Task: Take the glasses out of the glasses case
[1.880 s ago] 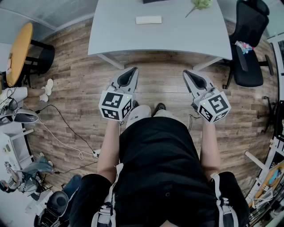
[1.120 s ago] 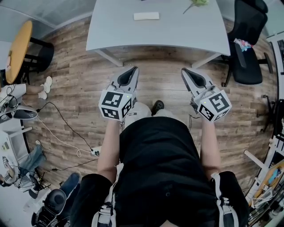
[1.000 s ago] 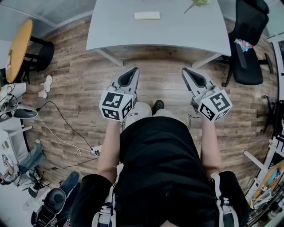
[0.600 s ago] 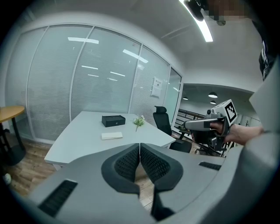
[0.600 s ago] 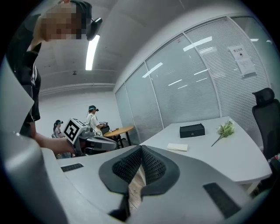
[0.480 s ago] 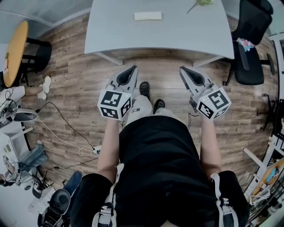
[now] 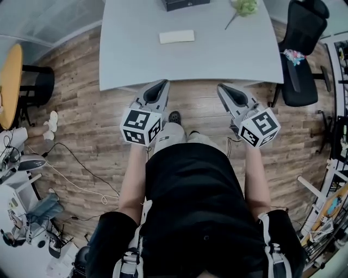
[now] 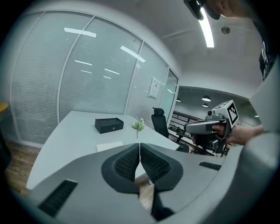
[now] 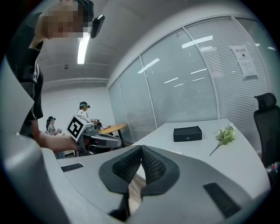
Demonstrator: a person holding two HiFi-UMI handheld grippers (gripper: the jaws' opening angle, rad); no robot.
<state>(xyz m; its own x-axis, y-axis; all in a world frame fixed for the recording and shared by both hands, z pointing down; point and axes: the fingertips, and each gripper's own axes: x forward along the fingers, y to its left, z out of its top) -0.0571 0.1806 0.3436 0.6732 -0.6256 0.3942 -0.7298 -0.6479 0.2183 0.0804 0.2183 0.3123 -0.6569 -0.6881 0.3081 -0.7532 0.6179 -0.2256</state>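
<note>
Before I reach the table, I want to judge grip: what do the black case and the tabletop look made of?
Black case: matte, likely leatherette or hard plastic; sharp boxy edges, no glare, small pale mark on its front. Tabletop: smooth pale grey laminate, probably; even colour, no grain.

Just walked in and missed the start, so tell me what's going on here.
A person stands before a grey table, holding the left gripper and right gripper out in front, both with jaws shut and empty. A black case, a white card and a flower sprig lie on the table, clear of both grippers. The case is closed.
</note>
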